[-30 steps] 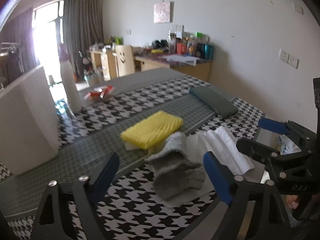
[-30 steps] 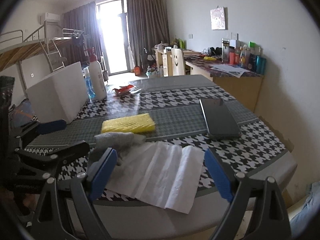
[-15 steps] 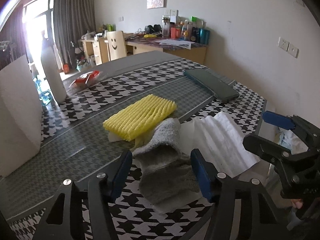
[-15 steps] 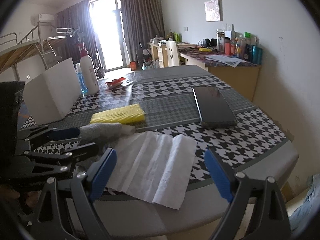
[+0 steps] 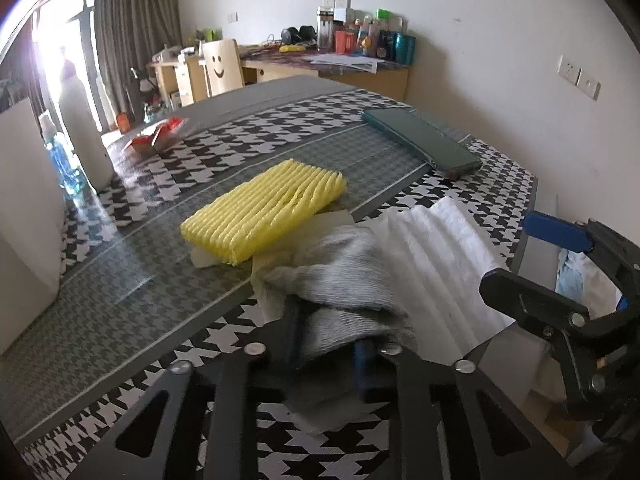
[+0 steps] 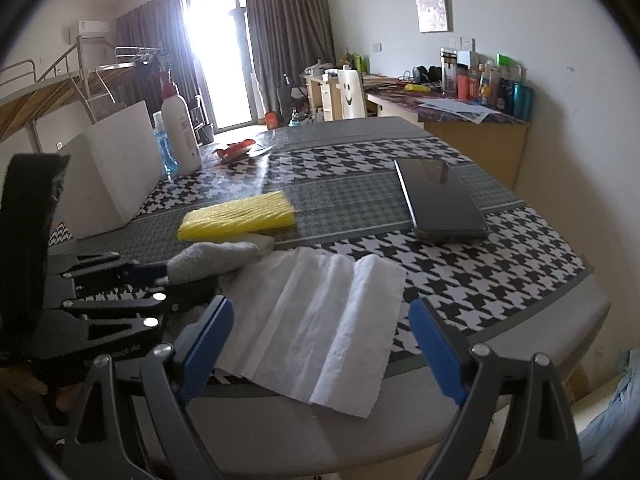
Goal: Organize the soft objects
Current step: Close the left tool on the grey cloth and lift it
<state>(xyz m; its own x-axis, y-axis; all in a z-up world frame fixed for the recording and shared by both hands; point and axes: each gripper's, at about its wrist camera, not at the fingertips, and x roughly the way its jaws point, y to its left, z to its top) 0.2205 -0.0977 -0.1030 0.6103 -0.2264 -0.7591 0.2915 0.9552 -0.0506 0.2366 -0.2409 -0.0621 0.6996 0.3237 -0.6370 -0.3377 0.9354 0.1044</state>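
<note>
Left gripper (image 5: 326, 344): closing on sock (image 5: 344, 276) | right gripper (image 6: 320, 344): empty, spread | risk: tissue (image 6: 320, 320) beneath may snag, lift too.

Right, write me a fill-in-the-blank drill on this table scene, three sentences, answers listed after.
1. The left claw is closing its jaws on the grey ____, which is bunched between its pads.
2. The ribbed sponge behind the grey item is coloured ____.
3. The right claw hangs with its jaws wide apart over the white ____ spread flat near the table edge.

Missing words: sock; yellow; paper towel
</note>
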